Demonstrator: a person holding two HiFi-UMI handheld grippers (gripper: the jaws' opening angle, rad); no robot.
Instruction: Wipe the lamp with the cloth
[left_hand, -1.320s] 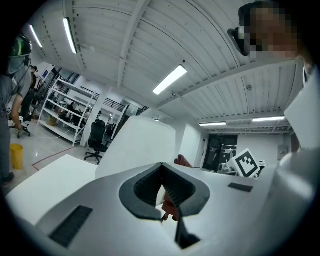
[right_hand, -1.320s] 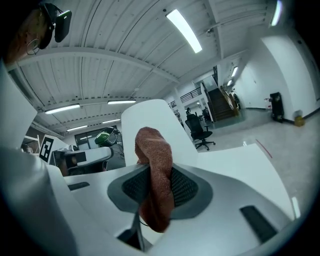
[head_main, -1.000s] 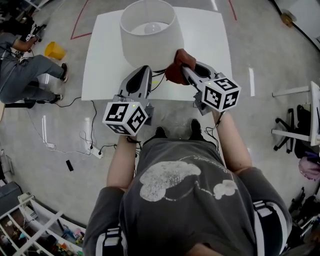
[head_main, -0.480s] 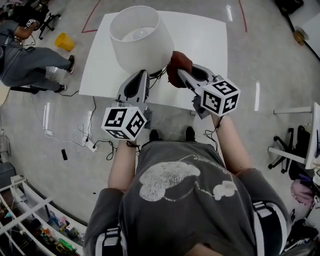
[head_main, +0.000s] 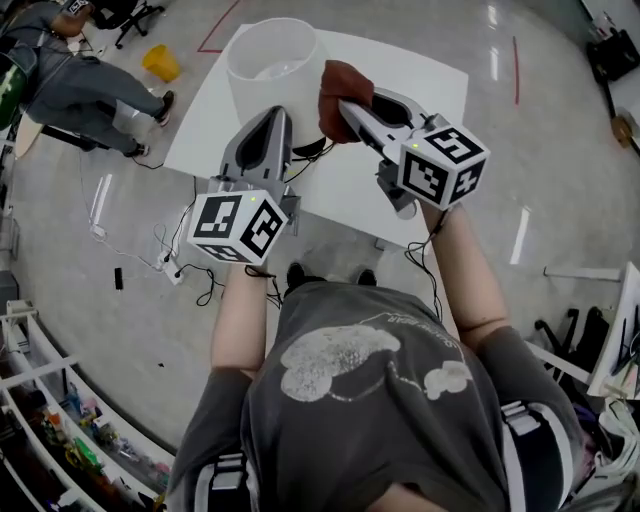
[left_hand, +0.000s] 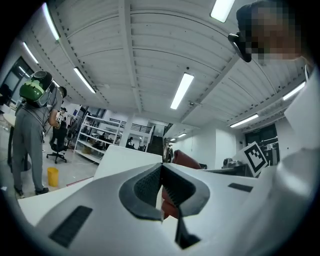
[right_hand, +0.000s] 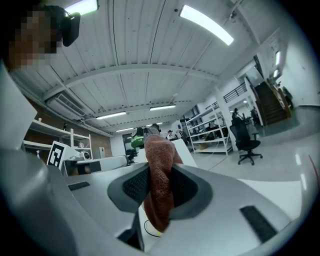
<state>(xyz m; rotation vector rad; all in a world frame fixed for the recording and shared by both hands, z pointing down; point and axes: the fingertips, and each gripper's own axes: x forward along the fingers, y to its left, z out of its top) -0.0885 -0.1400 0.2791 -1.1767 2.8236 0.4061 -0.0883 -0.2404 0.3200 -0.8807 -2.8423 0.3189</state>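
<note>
Brown cloth (head_main: 343, 85) raised higher than before, lamp (head_main: 270, 70) just left of right gripper (head_main: 347, 106); pinched cloth there; held left gripper (head_main: 274, 114) pressed together, empty.

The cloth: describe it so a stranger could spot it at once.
Find the white table seen from above, with a white lamp shade on it. Just right of the shade, the cloth is the bunched rust-red lump clamped in the right hand-held gripper; its neighbours are white or grey.
</note>
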